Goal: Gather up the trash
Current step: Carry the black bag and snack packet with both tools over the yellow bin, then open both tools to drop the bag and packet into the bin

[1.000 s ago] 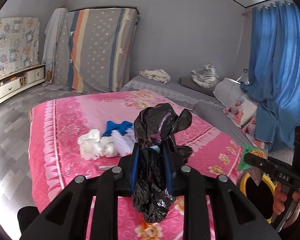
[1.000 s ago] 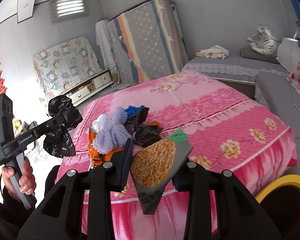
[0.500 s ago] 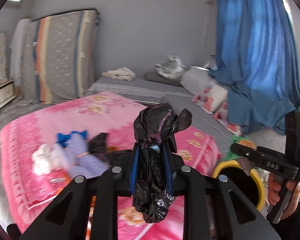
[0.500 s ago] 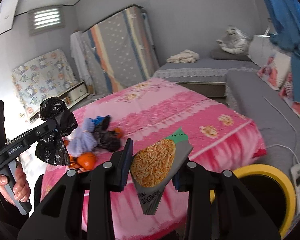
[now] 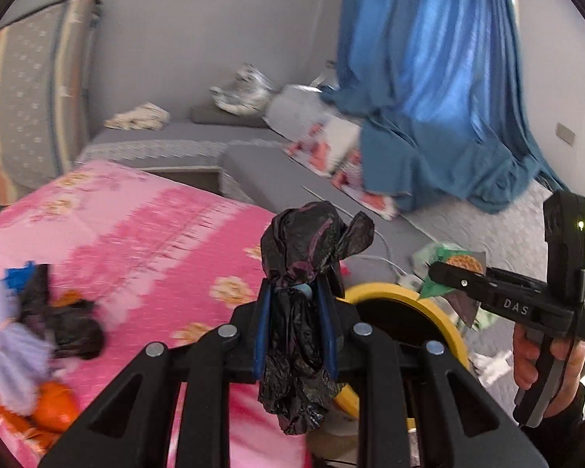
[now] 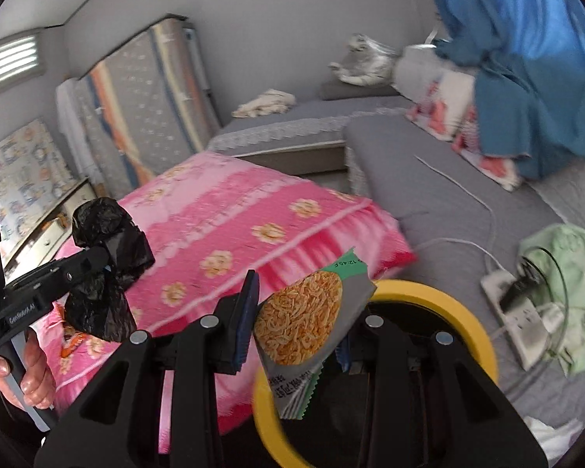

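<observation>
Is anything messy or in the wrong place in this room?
Yes. A heap of rubbish lies on the pink flowered bedspread: black plastic, pale purple foam netting and something orange. It looks odd on a bed. On the grey floor mat, a white power strip and cable lie tangled with a green cloth.

1. We note a pink floral bedspread covering the bed at left in both views.
2. A striped mattress stands upright against the grey wall; a white cloth hangs just beside it.
3. A blue curtain hangs at right, its hem pooled on a grey mat.
4. A plush tiger sits on a dark cushion on the far grey platform, with a crumpled beige cloth near it.
5. A white power strip lies on the floor with a white cable leading away; a pale green cloth lies beside it.
6. A cartoon-print panel stands above white drawers at far left.
</observation>
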Available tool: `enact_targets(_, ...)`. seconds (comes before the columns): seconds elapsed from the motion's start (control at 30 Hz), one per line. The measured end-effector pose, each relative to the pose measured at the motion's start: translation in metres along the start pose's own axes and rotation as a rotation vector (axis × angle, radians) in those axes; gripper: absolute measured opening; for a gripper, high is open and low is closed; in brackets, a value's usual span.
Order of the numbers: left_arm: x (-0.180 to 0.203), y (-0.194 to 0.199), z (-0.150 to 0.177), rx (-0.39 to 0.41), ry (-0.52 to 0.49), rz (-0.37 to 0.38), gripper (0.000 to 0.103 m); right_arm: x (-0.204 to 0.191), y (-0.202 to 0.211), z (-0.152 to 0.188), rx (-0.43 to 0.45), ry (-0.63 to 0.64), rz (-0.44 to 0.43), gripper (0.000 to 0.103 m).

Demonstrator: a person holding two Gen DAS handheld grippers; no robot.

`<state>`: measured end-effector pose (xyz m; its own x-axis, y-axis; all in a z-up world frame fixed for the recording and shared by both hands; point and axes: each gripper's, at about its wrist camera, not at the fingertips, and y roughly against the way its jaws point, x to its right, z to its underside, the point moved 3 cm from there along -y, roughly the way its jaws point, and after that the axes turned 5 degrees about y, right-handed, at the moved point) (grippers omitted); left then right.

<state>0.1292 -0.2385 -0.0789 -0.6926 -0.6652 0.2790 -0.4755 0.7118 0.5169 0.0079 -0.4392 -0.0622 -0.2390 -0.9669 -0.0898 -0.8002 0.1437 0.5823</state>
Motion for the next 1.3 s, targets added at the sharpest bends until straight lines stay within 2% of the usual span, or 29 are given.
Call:
enact_targets(0.1,0.018,-0.023,0.004,-0.041,-0.025,0.044,0.021,0.018,-0.001,0.008,-0.028,-0.019,0.039,0.032)
enact_targets(0.37,0.052,-0.076,0.019,-0.126,-0.069,0.1,0.021,0.049,-0.014,0.033,-0.121,-0.063,0.102,0.033)
enact_targets(0.67,0.066,-0.118,0.032,-0.196,-0.07,0.121,0.021,0.069,-0.025,0.052,-0.192,-0.081,0.142,0.03)
enact_targets(0.87,0.073,-0.133,0.042,-0.229,-0.065,0.134,0.022,0.081,-0.029,0.061,-0.206,-0.107,0.165,0.031)
enact_targets(0.93,0.074,-0.133,0.042,-0.227,-0.065,0.137,0.032,0.085,-0.026,0.061,-0.196,-0.117,0.18,0.031)
enact_targets(0.97,0.074,-0.133,0.043,-0.218,-0.067,0.123,0.049,0.089,-0.023,0.061,-0.187,-0.133,0.182,0.031)
enact_targets(1.0,0.074,-0.132,0.043,-0.211,-0.065,0.12,0.06,0.092,-0.021,0.061,-0.183,-0.142,0.187,0.031)
enact_targets(1.07,0.073,-0.129,0.042,-0.199,-0.059,0.112,0.065,0.097,-0.015,0.06,-0.165,-0.151,0.213,0.032)
enact_targets(1.3,0.065,-0.115,0.034,-0.171,-0.045,0.1,0.065,0.1,-0.002,0.052,-0.122,-0.163,0.237,0.033)
